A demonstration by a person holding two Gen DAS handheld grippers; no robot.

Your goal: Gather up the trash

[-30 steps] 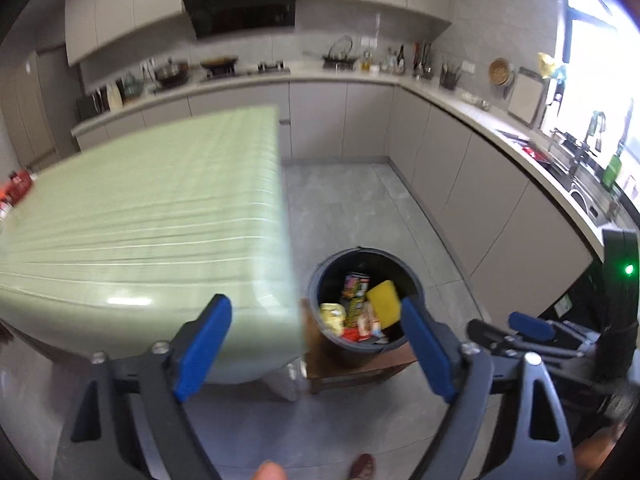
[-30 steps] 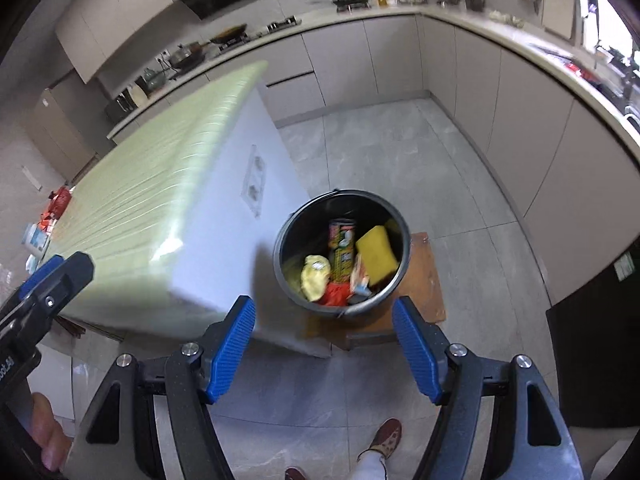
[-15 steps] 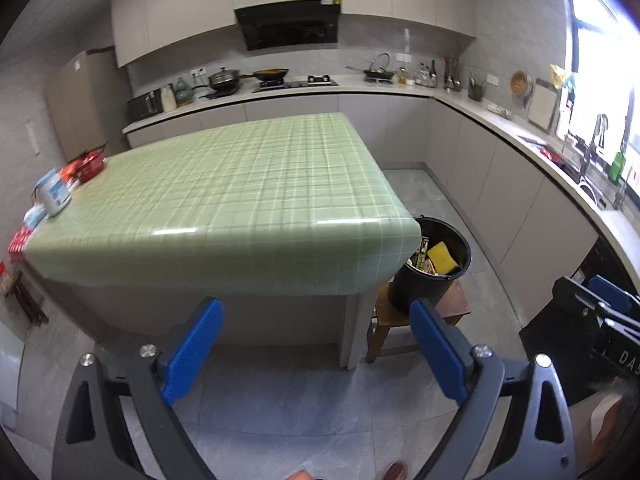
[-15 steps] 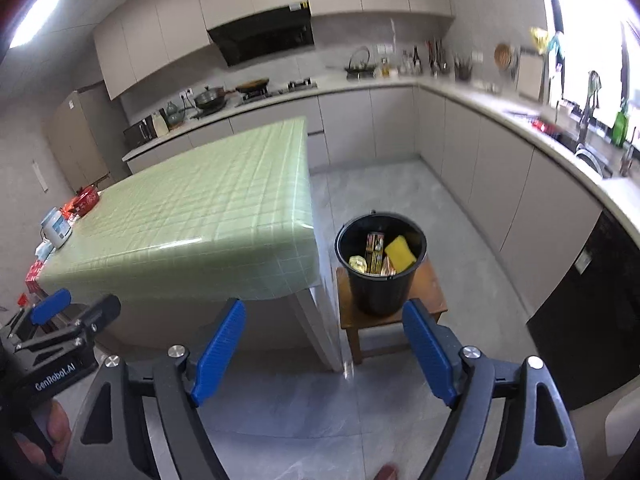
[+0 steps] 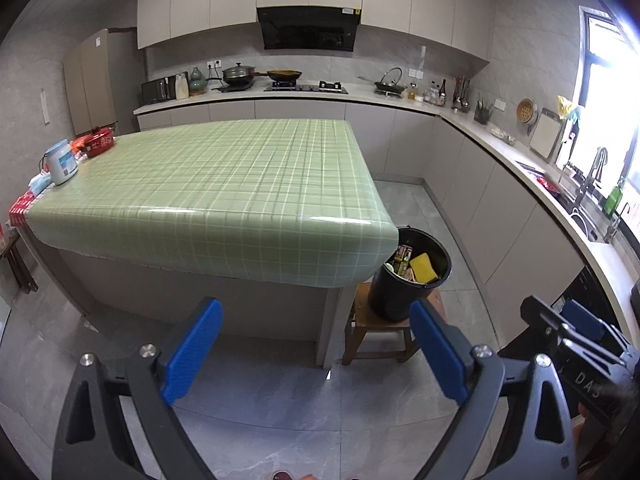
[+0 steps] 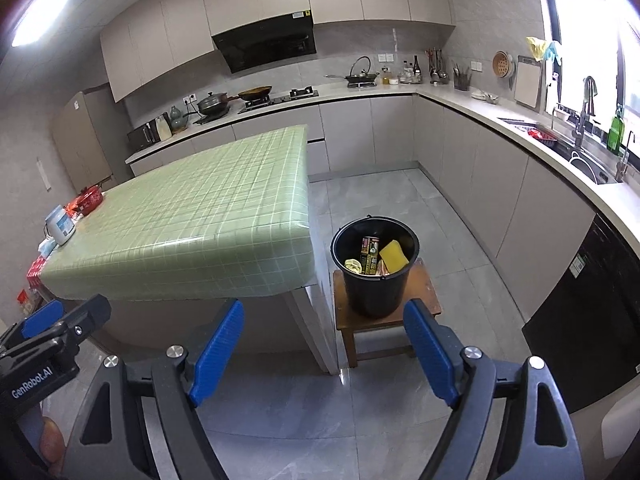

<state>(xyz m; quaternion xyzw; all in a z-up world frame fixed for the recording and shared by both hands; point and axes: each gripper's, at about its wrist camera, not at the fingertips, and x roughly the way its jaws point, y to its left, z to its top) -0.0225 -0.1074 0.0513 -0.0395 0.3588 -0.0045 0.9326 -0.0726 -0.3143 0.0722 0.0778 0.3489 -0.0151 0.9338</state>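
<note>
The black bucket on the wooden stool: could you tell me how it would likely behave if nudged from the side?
The black bucket looks like light plastic and holds only a few pieces of trash, so it would probably slide easily. It narrows toward its base and stands on a small wooden stool, so a high push might tip it off.

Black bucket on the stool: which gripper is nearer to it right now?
Right, as far as I can judge. The right gripper faces the bucket almost head-on; the left gripper sits off to its side, the green table corner hiding part of it.

Both tools pulled back from black bucket [image 6: 375,268]; jaws wider, apparently empty; whole green table [image 5: 224,188] visible.
</note>
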